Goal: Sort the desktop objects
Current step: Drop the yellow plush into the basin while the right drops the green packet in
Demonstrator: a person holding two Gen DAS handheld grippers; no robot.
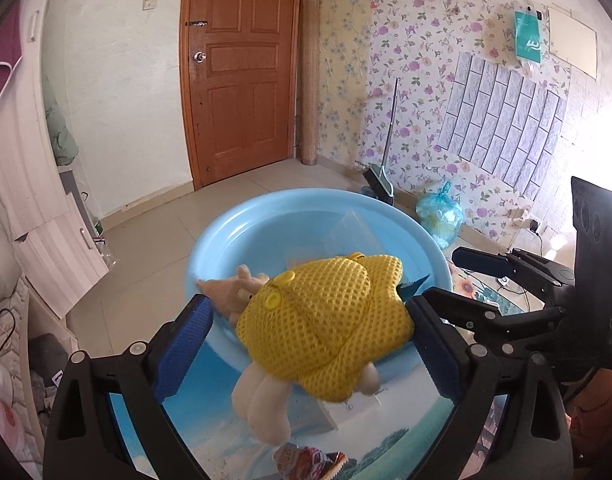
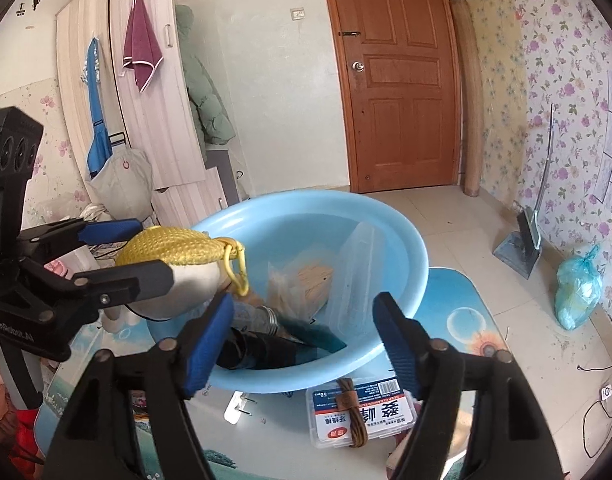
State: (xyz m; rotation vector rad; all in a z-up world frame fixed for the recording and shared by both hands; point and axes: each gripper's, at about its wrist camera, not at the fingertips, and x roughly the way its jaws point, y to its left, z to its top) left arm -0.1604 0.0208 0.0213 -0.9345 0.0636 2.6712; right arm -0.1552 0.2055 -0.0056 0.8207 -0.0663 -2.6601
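One toy (image 1: 326, 332) sits clamped in my left gripper (image 1: 312, 344) over one basin (image 1: 226, 228); my right gripper (image 2: 302, 344) gapes empty.

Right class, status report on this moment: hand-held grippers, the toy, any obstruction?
Left hand-held gripper shut on plush toy, held over blue basin. Right hand-held gripper open, empty, near the basin. Basin already part full; box remains on table.

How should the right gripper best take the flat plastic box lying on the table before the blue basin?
Probably from straight above, closing on the left and right ends of the plastic box: it lies flat, label up, its far edge is close to the blue basin, and the brown cord crosses its middle.
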